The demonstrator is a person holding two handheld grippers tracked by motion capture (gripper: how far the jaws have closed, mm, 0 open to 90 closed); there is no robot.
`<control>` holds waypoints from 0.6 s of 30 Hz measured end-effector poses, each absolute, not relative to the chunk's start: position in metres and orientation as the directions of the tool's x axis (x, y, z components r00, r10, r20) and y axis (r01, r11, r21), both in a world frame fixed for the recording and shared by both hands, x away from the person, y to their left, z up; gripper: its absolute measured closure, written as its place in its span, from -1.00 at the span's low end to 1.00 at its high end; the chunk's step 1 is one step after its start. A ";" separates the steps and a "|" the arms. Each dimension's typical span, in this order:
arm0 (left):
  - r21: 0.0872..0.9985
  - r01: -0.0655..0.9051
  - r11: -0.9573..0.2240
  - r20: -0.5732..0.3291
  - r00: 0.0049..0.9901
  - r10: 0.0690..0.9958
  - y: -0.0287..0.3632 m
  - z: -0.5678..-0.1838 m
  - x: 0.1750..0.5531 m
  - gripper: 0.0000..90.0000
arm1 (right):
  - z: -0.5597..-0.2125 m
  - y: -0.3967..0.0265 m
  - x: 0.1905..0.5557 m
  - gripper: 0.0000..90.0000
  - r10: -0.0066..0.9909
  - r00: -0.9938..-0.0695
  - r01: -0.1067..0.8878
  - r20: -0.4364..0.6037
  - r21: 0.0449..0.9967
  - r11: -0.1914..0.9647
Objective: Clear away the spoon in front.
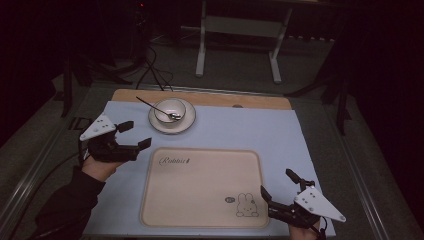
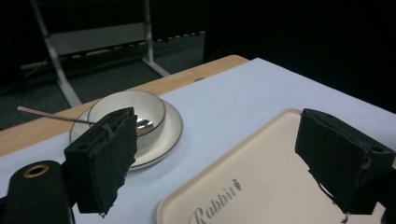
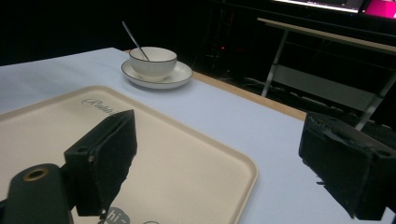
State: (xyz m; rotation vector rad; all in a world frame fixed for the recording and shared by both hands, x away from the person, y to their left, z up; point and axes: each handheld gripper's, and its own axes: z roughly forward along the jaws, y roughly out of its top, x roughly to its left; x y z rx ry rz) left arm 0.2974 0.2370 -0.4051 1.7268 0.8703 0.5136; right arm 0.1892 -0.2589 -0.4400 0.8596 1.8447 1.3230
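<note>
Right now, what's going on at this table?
A person holds tongs in each hand over a table with a pale blue cloth. The left tongs are open and empty, pointing towards a bowl that sits on a saucer with a spoon resting in it. The right tongs, also open and empty, sit at the near right corner of a beige tray. Nothing is gripped yet.

Dim room, dark all around the lit table (image 1: 320,131) under its pale blue cloth (image 1: 260,127), a strip of bare wood at the far edge. Behind it, grey carpet floor (image 1: 240,75), a white metal stand (image 1: 239,26) on 2 legs, black cables (image 1: 152,67) trailing left.
</note>
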 end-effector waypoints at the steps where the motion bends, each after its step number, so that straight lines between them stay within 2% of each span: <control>1: 0.941 0.307 -0.144 -0.089 0.633 0.769 0.239 -0.407 0.301 -0.69 | -0.440 -0.259 0.189 -0.75 0.829 -0.536 0.116 -0.158 0.959 0.258; 9: 0.929 0.361 -0.082 -0.161 0.594 0.788 0.245 -0.423 0.324 -0.67 | -0.440 -0.259 0.189 -0.75 0.828 -0.539 0.117 -0.158 0.959 0.259; 10: 0.926 0.374 -0.052 -0.191 0.582 0.791 0.246 -0.427 0.332 -0.67 | -0.441 -0.258 0.190 -0.75 0.828 -0.538 0.117 -0.158 0.959 0.259; 18: 0.921 0.391 0.006 -0.239 0.551 0.800 0.249 -0.438 0.352 -0.63 | -0.441 -0.259 0.189 -0.75 0.828 -0.539 0.118 -0.158 0.958 0.260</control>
